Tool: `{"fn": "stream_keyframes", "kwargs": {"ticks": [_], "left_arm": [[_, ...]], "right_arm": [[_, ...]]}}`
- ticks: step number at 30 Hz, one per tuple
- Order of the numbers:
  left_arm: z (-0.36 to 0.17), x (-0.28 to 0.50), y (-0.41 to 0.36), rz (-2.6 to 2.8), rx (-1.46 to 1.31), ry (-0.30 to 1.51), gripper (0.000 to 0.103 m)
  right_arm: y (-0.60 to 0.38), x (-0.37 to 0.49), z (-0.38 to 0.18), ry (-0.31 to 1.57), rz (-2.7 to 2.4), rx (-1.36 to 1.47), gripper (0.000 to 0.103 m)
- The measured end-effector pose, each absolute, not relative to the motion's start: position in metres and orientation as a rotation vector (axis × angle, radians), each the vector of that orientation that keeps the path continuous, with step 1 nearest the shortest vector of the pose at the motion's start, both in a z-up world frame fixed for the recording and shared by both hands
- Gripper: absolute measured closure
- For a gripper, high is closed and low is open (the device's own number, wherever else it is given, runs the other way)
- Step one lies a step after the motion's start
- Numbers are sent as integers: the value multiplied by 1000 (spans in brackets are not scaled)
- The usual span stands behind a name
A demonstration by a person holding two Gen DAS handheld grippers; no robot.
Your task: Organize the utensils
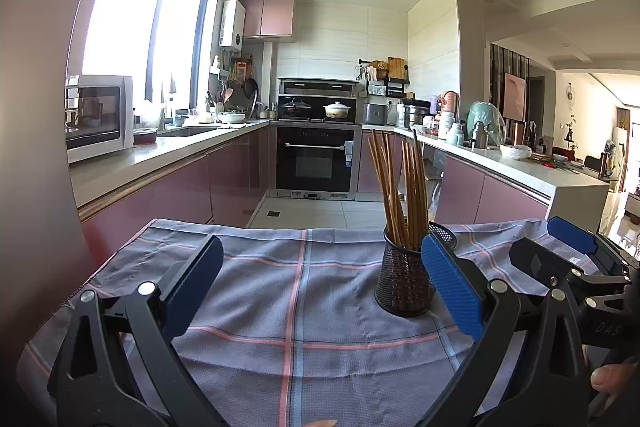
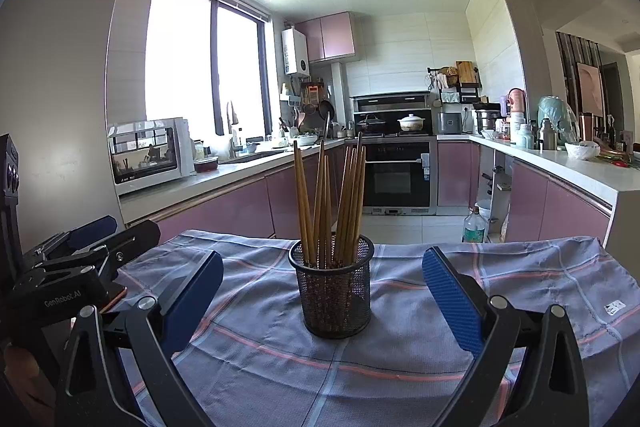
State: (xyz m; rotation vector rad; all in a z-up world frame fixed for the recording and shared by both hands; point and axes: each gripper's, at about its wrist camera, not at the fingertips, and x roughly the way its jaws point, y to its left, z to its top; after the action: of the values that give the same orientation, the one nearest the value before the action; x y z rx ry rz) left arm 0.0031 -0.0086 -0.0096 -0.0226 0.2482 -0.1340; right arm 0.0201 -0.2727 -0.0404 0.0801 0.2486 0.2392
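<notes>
A black mesh holder [image 2: 334,291] stands upright on the checked cloth [image 2: 400,355], with several wooden chopsticks [image 2: 332,203] standing in it. The holder also shows in the left wrist view [image 1: 404,283], just left of that gripper's right finger, with the chopsticks [image 1: 400,187] above it. My right gripper [image 2: 320,297] is open and empty, with the holder standing ahead between its fingers. My left gripper [image 1: 320,291] is open and empty over the cloth [image 1: 300,307]. The right gripper shows at the right edge of the left wrist view [image 1: 568,255], and the left gripper at the left edge of the right wrist view [image 2: 92,239].
The table edge lies just behind the holder. Beyond it are a tiled floor, pink cabinets, an oven [image 2: 396,175] and counters with a microwave [image 2: 148,155]. A plastic bottle [image 2: 474,227] stands on the floor at right.
</notes>
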Motion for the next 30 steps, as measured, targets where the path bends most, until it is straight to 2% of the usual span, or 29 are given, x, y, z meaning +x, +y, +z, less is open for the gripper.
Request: {"fn": "stream_keyframes", "kwargs": {"ticks": [30], "left_arm": [[-11, 4, -11, -137, -27, 249, 5]], "right_arm": [[-277, 23, -44, 261, 245, 90, 7]]}}
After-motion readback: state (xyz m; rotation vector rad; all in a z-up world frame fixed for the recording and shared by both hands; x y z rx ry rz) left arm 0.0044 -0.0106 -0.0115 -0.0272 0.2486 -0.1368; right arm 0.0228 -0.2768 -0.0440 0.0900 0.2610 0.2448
